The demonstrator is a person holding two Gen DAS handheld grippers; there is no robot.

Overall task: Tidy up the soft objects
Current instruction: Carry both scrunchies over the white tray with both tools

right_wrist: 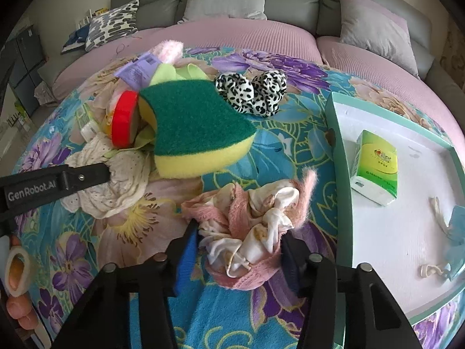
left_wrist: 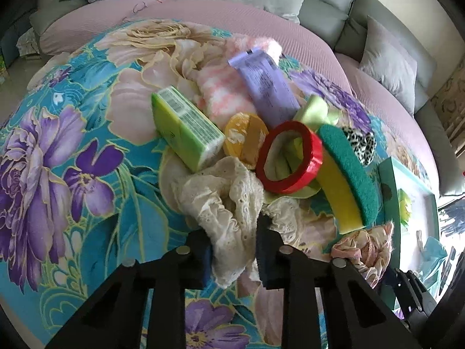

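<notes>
A cream lace cloth (left_wrist: 229, 203) lies at the near edge of the pile on the floral blanket (left_wrist: 87, 145). My left gripper (left_wrist: 232, 232) is shut on its near fold, which bunches between the pads. In the right wrist view, a crumpled pink and white cloth (right_wrist: 255, 218) sits just left of the teal tray (right_wrist: 334, 133). My right gripper (right_wrist: 238, 232) has its pads against both sides of that bundle. The left gripper's black body (right_wrist: 84, 177) reaches in over the lace cloth (right_wrist: 116, 183).
The pile holds a yellow-green sponge (left_wrist: 345, 174), red tape ring (left_wrist: 290, 160), green tissue pack (left_wrist: 186, 128), purple tube (left_wrist: 267, 87) and pink fluffy sock (left_wrist: 221, 93). A leopard-print scrunchie (right_wrist: 252, 93) lies behind. The tray holds another tissue pack (right_wrist: 375, 165). Sofa cushions stand behind.
</notes>
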